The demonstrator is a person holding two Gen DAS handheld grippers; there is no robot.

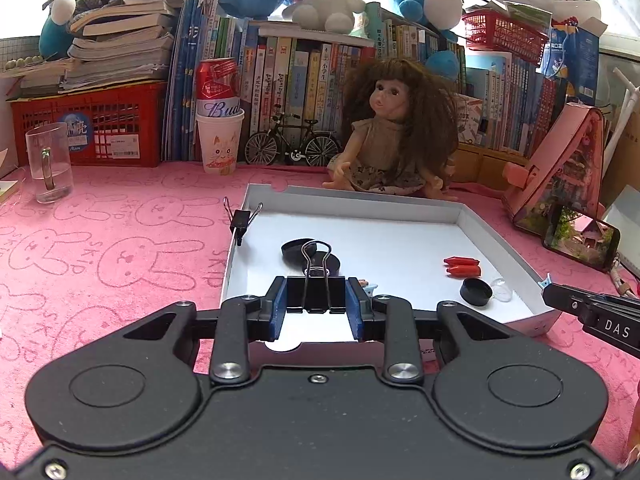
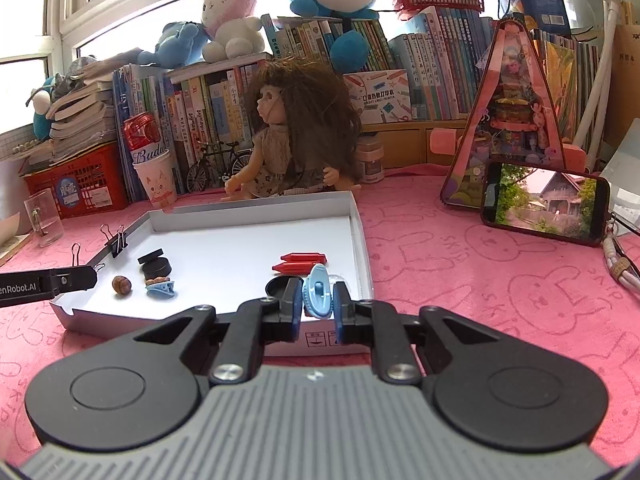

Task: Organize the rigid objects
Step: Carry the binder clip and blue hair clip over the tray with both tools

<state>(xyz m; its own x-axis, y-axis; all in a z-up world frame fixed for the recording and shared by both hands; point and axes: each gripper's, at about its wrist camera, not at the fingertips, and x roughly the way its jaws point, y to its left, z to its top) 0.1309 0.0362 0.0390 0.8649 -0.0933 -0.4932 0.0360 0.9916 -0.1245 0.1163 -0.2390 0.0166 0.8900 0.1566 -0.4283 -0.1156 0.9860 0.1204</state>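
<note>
My left gripper [image 1: 316,286] is shut on a black binder clip [image 1: 316,300] over the near edge of a shallow white tray [image 1: 360,199]; the clip's wire handles point away from me. My right gripper [image 2: 318,286] is shut on a light blue hair clip [image 2: 318,299] above the tray's [image 2: 256,202] near right corner. In the tray lie black discs [image 2: 156,266], a brown nut [image 2: 122,285], another blue clip [image 2: 160,289], two red crayons [image 2: 300,263] and a black cap [image 1: 476,291]. A second binder clip [image 1: 240,222] grips the tray's left wall.
A doll [image 1: 396,136] sits just behind the tray. A glass mug [image 1: 49,164] and a paper cup holding a can [image 1: 220,140] stand at the back left. At the right a phone [image 2: 544,202] leans on a pink toy house [image 2: 516,120]. Books line the back.
</note>
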